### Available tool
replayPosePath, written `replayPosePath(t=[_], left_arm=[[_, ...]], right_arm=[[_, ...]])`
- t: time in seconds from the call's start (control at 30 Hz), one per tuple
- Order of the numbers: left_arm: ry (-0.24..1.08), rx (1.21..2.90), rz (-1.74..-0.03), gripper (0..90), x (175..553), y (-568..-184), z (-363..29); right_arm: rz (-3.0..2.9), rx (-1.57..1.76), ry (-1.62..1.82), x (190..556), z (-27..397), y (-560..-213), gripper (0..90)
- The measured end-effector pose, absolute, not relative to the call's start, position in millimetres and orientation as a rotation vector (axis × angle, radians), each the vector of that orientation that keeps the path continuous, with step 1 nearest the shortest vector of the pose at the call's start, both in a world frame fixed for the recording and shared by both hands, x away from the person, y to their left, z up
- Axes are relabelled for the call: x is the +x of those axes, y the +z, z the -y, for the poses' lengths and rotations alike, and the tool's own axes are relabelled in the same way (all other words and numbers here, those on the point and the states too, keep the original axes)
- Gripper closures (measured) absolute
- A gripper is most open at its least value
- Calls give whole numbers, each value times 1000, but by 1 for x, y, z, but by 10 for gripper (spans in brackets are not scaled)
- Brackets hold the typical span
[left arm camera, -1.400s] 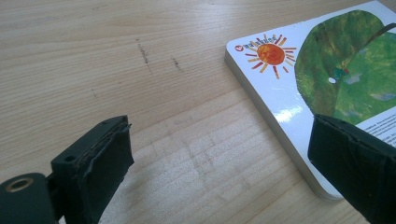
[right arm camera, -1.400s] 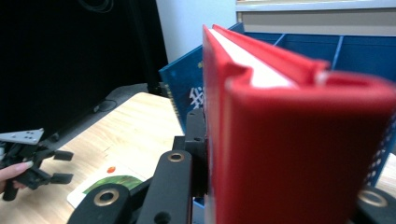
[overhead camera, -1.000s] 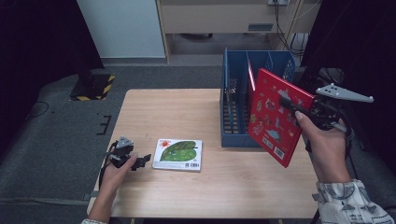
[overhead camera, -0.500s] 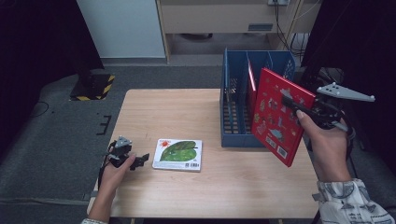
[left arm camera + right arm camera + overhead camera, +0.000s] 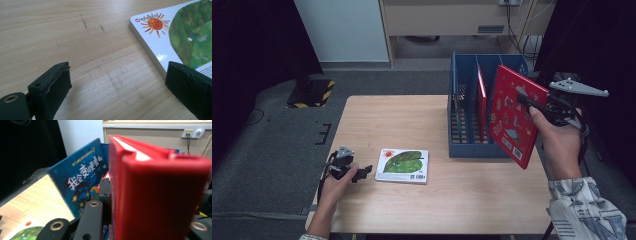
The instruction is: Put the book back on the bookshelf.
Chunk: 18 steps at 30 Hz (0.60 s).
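Desk (image 5: 412,125) of pale grained wood carries a blue slotted plastic rack (image 5: 462,125) by its right edge. Right gripper (image 5: 537,102) jaws pinch a glossy red hardcover book (image 5: 512,120) tilted above it. Left gripper (image 5: 362,172) jaws stand spread beside a flat green picture book (image 5: 404,164).

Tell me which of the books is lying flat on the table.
The green leaf book, flat on the table by the left tongs. The big red book is held up in the right tongs; another stands in the blue rack.

Evenly lit tabletop, dark surroundings, blurred close-up red book (image 5: 160,195).
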<state>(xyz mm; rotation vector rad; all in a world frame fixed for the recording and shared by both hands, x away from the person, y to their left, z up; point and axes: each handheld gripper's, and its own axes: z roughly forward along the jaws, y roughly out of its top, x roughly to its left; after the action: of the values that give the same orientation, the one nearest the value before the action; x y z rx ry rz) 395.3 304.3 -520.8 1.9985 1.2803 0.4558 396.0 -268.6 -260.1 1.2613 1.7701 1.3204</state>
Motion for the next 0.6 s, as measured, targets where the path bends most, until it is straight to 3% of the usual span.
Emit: replayPosePath(t=[0.6], left_arm=[[460,2006,-1268,59,397,-521,-303]], right_arm=[[-1700,1282,1233,430,252,-274,791]])
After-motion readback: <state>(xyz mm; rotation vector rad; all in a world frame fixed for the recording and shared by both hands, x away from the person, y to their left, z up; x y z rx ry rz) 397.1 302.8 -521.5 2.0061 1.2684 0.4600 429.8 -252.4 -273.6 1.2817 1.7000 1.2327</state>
